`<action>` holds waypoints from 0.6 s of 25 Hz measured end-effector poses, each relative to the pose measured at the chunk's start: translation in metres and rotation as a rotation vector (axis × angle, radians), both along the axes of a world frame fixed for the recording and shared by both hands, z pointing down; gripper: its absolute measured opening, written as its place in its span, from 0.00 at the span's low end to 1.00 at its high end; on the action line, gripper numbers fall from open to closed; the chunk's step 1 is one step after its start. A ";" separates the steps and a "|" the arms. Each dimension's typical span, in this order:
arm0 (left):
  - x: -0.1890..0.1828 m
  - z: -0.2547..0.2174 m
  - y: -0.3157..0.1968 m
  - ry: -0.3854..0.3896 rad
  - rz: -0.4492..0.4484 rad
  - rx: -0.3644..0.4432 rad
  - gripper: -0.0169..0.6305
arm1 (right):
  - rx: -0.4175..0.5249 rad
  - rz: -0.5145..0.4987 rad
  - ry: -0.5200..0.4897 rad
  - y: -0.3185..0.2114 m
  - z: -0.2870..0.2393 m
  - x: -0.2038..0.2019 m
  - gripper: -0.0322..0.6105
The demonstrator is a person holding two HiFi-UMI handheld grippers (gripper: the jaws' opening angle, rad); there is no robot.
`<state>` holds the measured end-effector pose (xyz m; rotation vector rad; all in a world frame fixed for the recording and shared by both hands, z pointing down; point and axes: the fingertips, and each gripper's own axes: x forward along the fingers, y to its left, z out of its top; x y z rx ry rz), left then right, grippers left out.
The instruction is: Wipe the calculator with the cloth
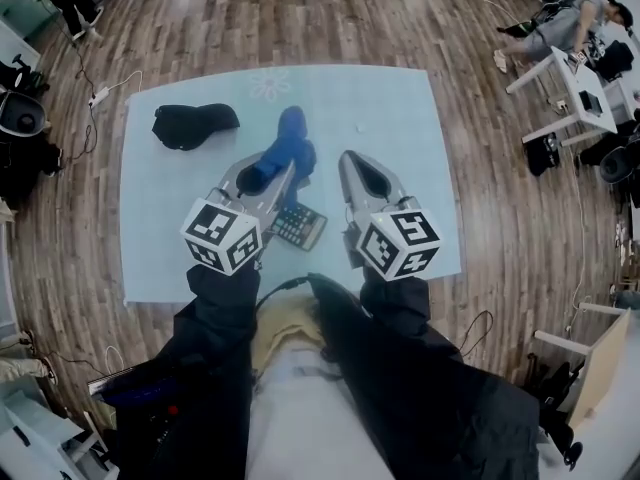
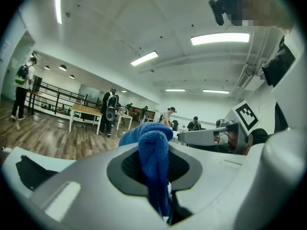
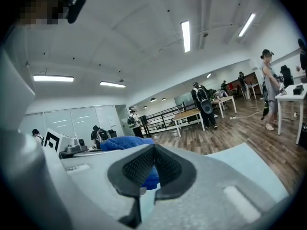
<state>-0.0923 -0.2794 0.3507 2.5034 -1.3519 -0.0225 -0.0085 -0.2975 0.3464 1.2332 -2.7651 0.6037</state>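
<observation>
In the head view a dark calculator [image 1: 298,226] lies on the pale blue mat [image 1: 400,118], partly hidden behind my left gripper. My left gripper [image 1: 270,173] is shut on a blue cloth [image 1: 287,148], which bunches up past the jaw tips, above and beyond the calculator. The left gripper view shows the blue cloth [image 2: 153,145] pinched between the jaws of my left gripper [image 2: 154,157]. My right gripper [image 1: 350,160] stands to the right of the calculator, shut with nothing in it. In the right gripper view my right gripper [image 3: 153,150] has its pads together, with the blue cloth [image 3: 125,143] behind them.
A black fabric item [image 1: 195,125] lies at the mat's far left. A tiny white scrap [image 1: 360,126] sits on the mat farther back. White desks [image 1: 585,88] and a seated person are at the far right. Cables trail over the wooden floor [image 1: 90,98] at the left.
</observation>
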 end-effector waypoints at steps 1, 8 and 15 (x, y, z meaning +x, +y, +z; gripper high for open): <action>-0.002 -0.005 -0.002 -0.007 -0.013 0.014 0.12 | 0.019 0.001 0.006 -0.001 -0.005 0.001 0.04; -0.016 -0.035 -0.004 -0.031 -0.090 0.099 0.12 | 0.141 0.014 0.035 -0.005 -0.031 0.005 0.05; -0.019 -0.052 -0.004 -0.052 -0.134 0.152 0.12 | 0.211 0.042 0.053 -0.005 -0.047 0.009 0.05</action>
